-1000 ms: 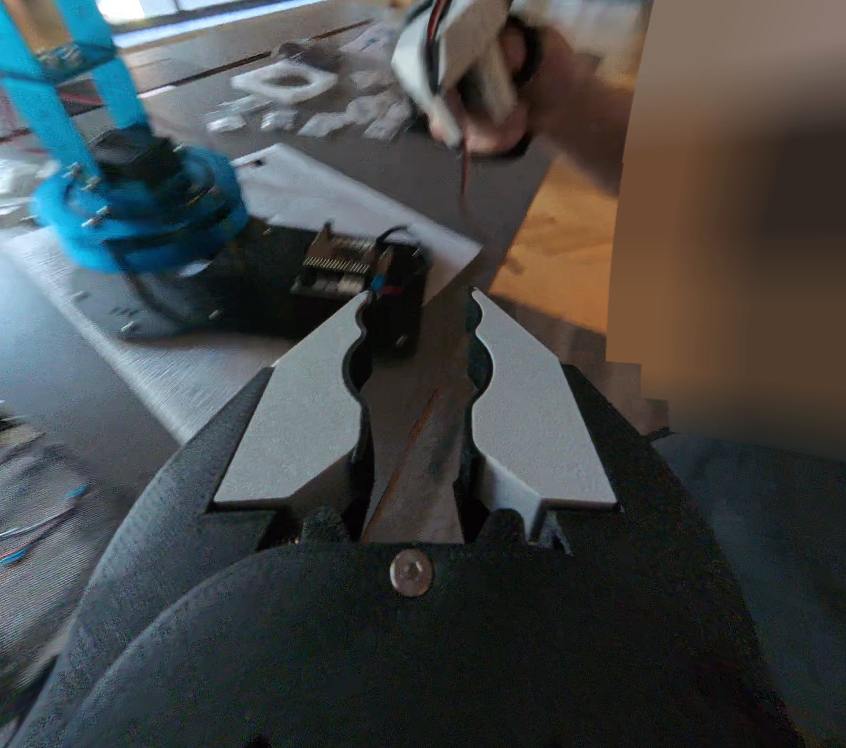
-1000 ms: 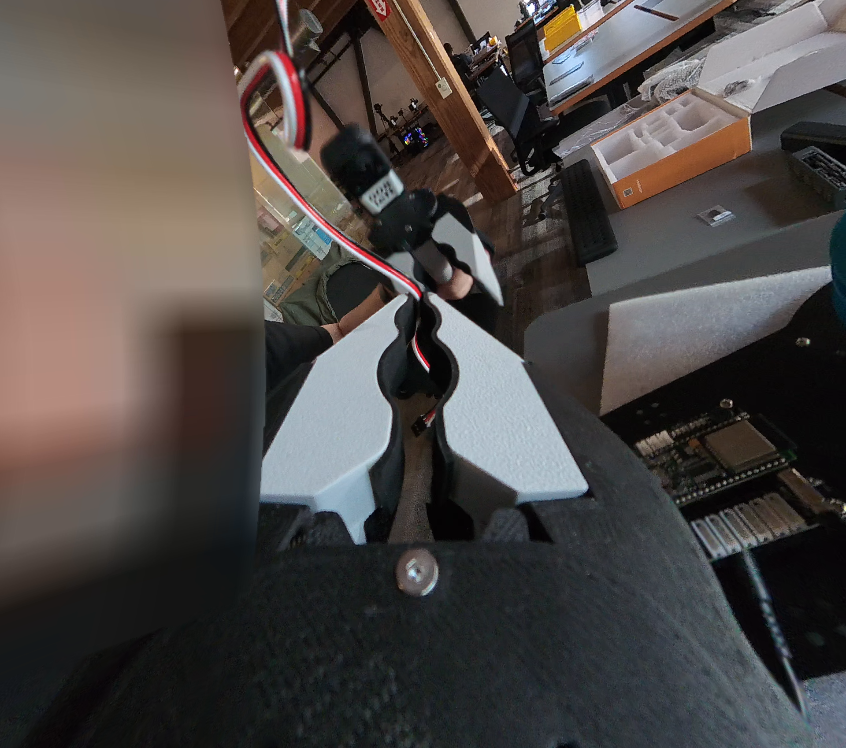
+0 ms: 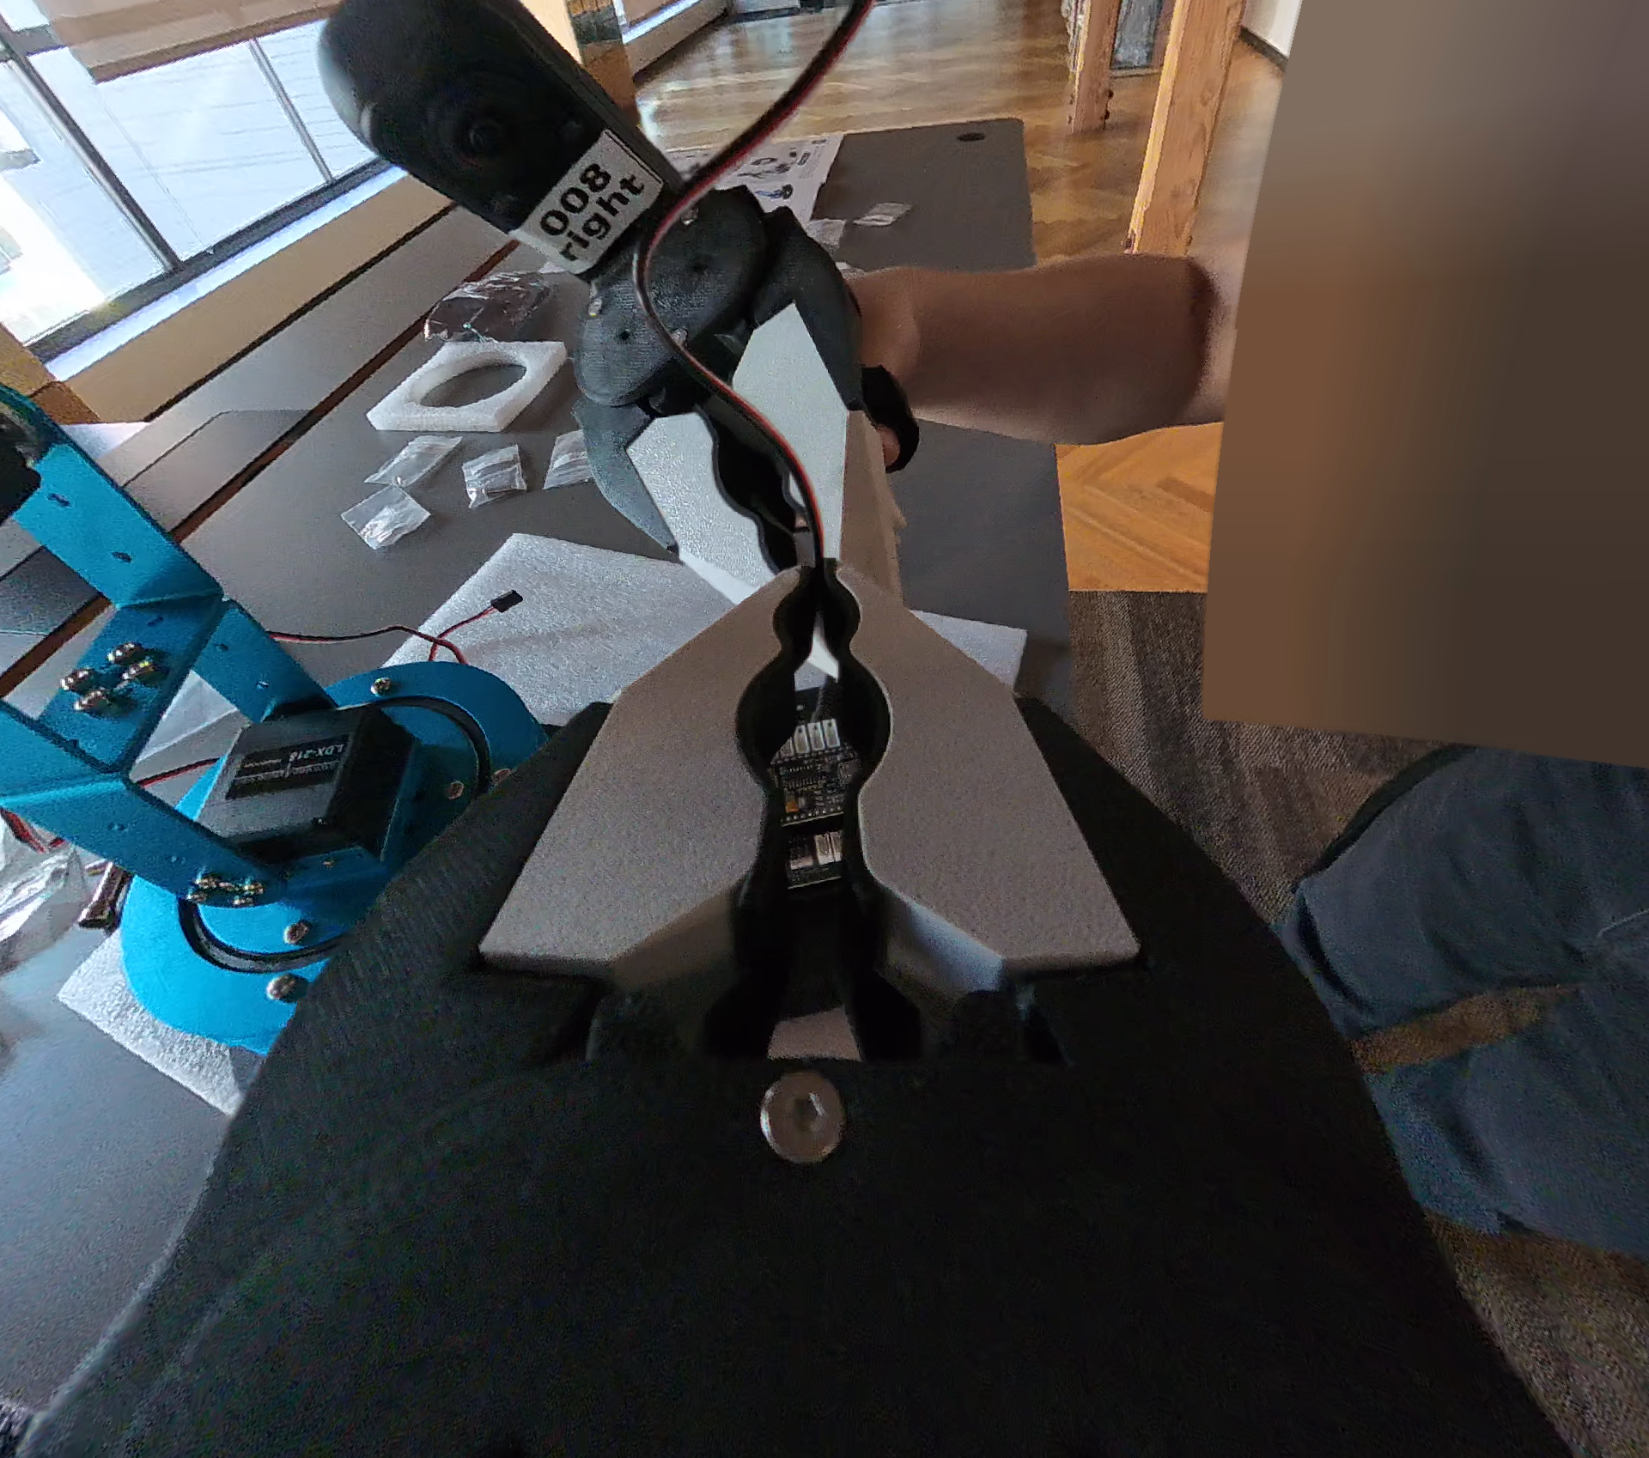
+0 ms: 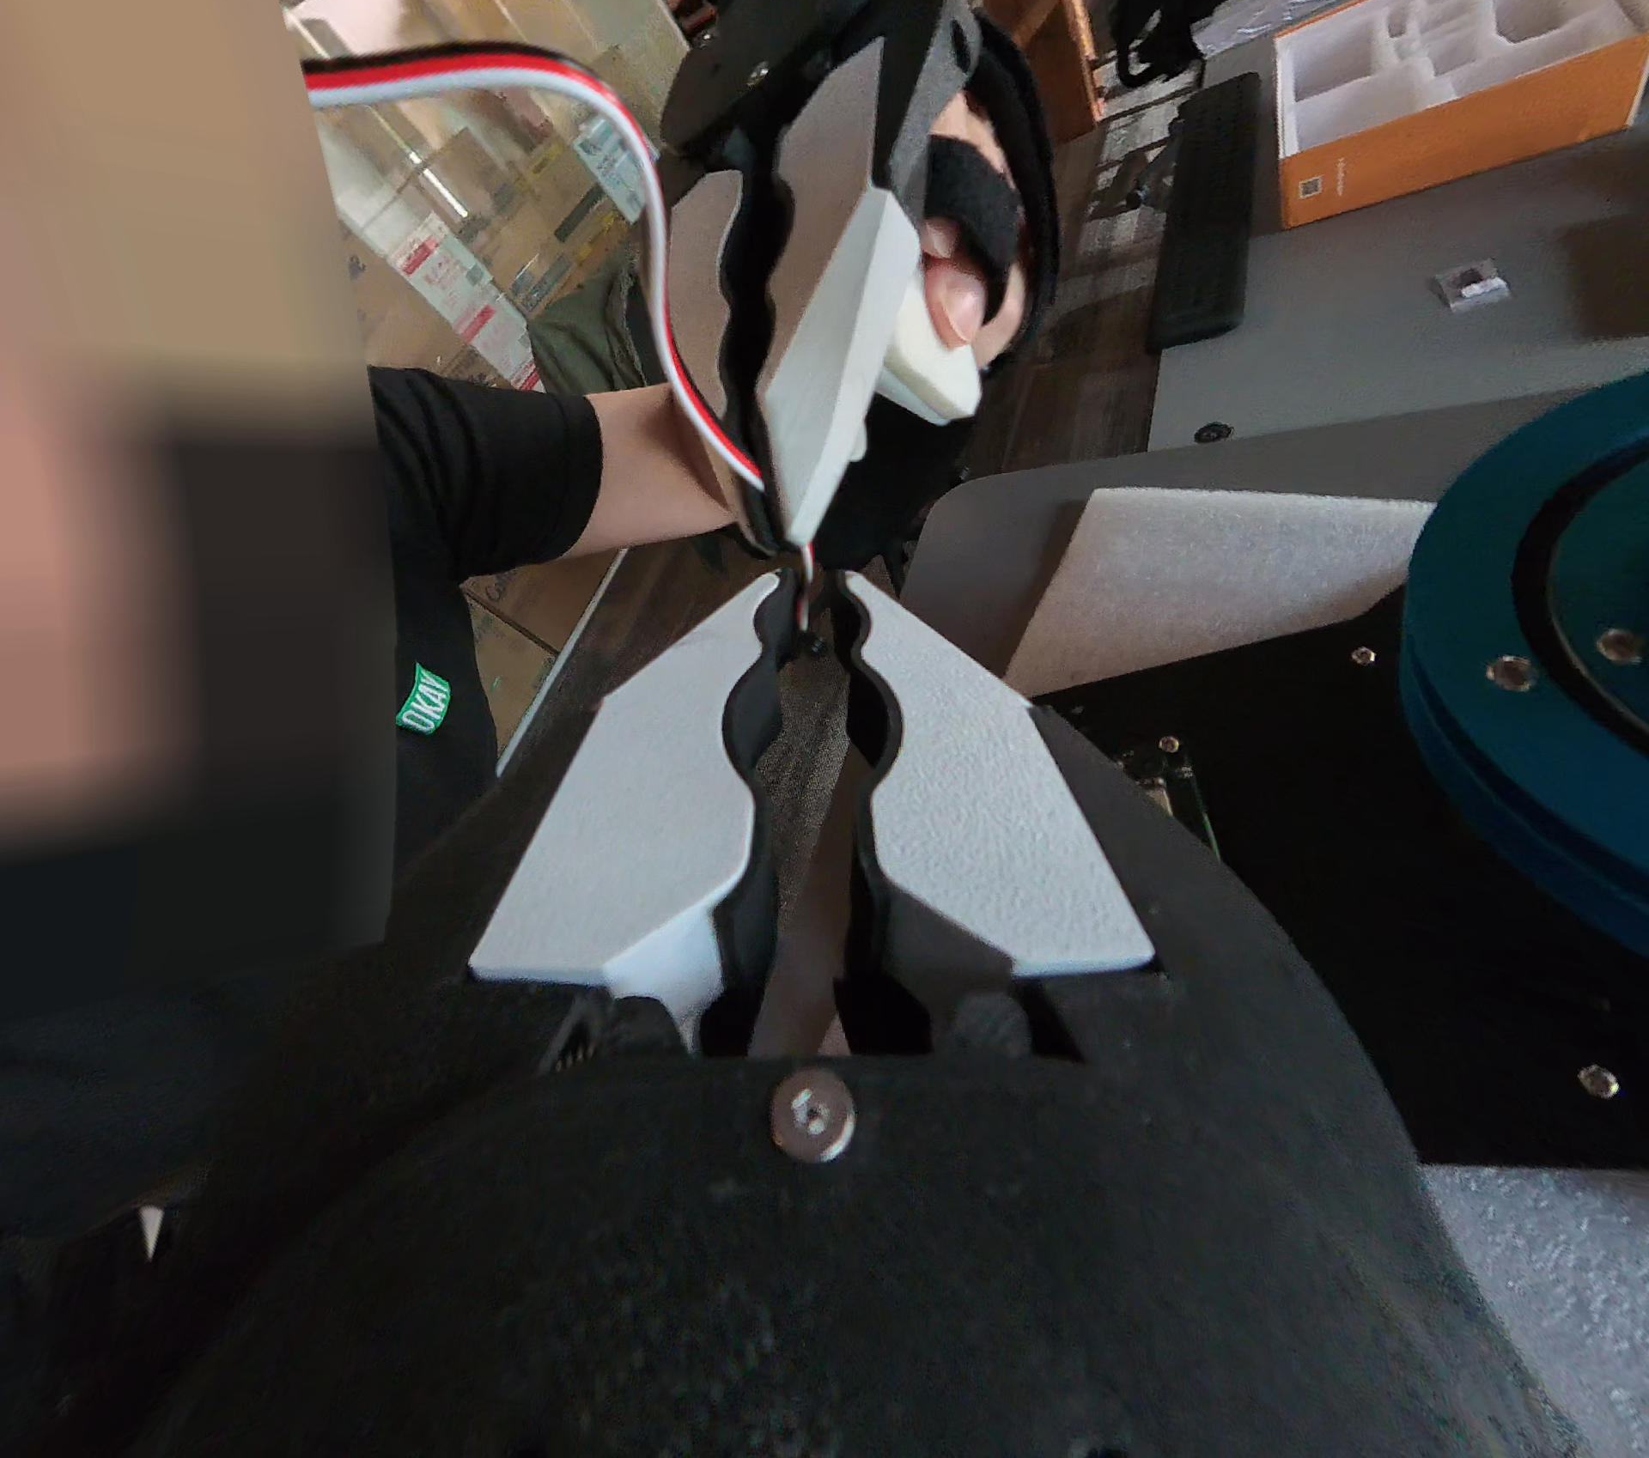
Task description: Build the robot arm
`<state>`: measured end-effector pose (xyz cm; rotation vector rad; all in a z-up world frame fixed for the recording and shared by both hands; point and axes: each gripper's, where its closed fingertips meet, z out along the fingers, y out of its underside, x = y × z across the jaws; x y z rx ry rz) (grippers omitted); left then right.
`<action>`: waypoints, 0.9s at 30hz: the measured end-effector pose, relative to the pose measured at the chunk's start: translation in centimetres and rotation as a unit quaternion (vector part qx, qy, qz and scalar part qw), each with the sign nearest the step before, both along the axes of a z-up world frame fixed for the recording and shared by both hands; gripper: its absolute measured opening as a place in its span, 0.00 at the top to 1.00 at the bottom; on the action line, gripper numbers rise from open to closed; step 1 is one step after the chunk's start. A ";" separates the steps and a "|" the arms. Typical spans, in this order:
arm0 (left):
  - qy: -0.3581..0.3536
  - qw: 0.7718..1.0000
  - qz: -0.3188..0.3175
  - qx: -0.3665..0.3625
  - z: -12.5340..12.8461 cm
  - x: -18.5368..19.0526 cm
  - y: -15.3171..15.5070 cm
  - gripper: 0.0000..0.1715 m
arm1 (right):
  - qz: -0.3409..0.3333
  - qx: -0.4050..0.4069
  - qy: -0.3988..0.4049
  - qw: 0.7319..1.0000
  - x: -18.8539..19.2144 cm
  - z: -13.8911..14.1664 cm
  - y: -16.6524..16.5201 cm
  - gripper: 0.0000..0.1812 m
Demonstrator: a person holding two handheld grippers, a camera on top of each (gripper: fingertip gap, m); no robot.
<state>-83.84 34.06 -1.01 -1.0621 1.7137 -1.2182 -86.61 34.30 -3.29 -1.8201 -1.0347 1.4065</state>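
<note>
Brings the left gripper (image 3: 818,585) up, tip to tip with the right gripper (image 4: 810,594). Pinches the red, white and black servo wire (image 4: 500,68) in both sets of jaws now, not just the right. Holds it in the air above the tabletop (image 3: 973,523), near the blue robot arm (image 3: 178,701).

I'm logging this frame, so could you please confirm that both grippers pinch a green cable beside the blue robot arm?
Not quite: the cable is red, white and black, not green, as the right wrist view shows. The left gripper and the right gripper do both pinch it, beside the blue robot arm.
</note>
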 end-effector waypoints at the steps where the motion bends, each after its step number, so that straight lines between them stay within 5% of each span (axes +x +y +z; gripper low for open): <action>1: 0.002 1.000 -0.005 0.000 -0.1 0.1 0.0 1.00 | 0.009 0.003 0.000 1.000 0.0 0.0 -0.1 0.99; 14: 0.004 1.000 -0.010 -0.027 -2.0 1.4 2.1 1.00 | 0.049 0.038 -0.100 0.993 1.6 -3.0 1.9 0.94; 17: 0.004 1.000 -0.008 -0.024 -2.5 1.6 2.4 1.00 | 0.061 0.044 -0.113 0.991 1.7 -3.5 2.1 0.99; 27: -0.009 0.999 -0.010 -0.032 -2.9 1.7 3.1 1.00 | 0.069 0.022 -0.074 0.995 2.3 -3.9 2.6 0.99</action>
